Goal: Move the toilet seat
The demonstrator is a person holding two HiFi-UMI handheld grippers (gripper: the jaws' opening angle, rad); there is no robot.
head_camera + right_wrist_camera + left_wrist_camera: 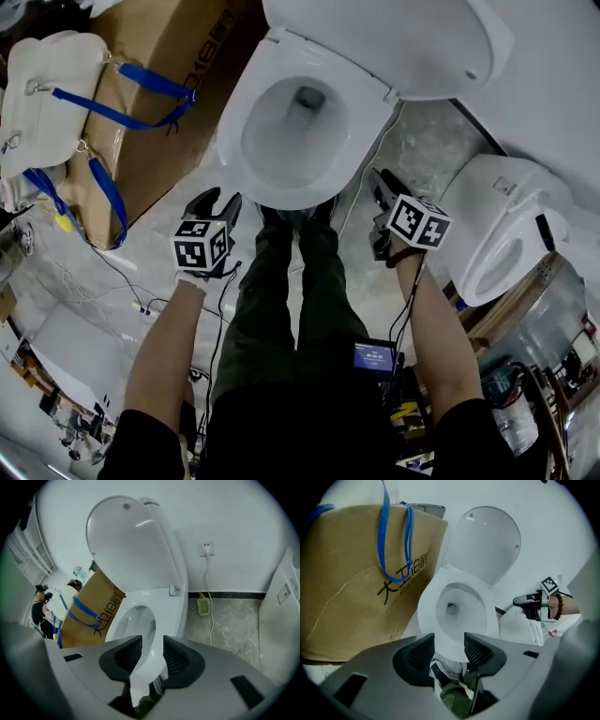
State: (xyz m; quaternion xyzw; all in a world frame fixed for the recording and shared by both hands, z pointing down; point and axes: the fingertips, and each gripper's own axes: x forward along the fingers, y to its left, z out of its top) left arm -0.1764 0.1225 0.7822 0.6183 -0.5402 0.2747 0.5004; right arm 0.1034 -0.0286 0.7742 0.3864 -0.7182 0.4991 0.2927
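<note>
The toilet seat [246,98] lies flat on the bowl, and the lid [394,37] stands raised against the wall behind it. A person in dark trousers [309,291] stands right at the front of the bowl with a claw on either side of it.

The left claw [216,202] hangs just beside the front left of the rim. It is spread and holds nothing; in its own view the front of the seat shows beyond the gap. The right claw [380,183] sits close to the seat's right edge. It is also spread, more narrowly, with the seat's rim showing in the gap and no pad pressing on it.

A cardboard box [159,131] with blue straps [131,117] stands left of the toilet. Another white toilet fixture [511,225] stands on the marbled floor [412,150] to the right.
</note>
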